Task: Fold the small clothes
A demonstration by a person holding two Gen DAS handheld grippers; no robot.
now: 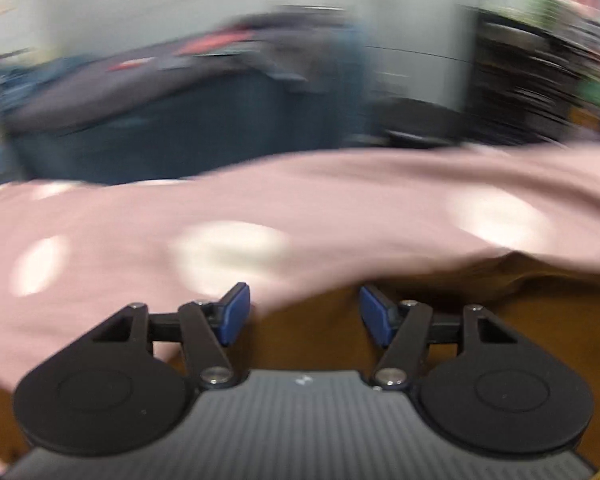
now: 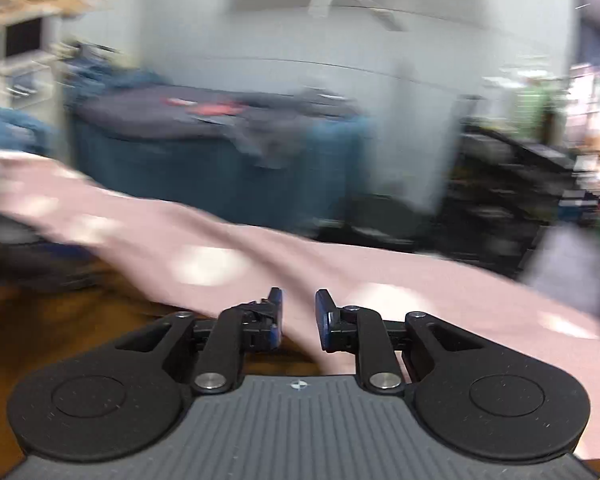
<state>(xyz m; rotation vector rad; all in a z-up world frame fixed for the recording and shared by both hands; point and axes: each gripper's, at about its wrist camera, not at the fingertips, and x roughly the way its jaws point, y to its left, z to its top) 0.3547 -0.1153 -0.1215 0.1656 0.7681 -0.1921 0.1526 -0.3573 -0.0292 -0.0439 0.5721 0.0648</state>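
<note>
Pink garment spread over the brown desk, both tools at its near edge.

The pink garment (image 1: 340, 208), dotted with pale patches, lies across the desk (image 1: 308, 332); both views are blurred. The left tool (image 1: 305, 314) stands with its blue pads apart over bare desk just short of the garment's near edge; its left pad overlaps the cloth's hem in the picture and nothing lies between the pads. The right tool (image 2: 299, 320) has its pads apart by a narrow gap, with a fold of the garment (image 2: 340, 280) running between them; whether the pads press on it cannot be told. Behind the garment stands a dark blue bin (image 2: 220, 168) piled with clothes.
</note>
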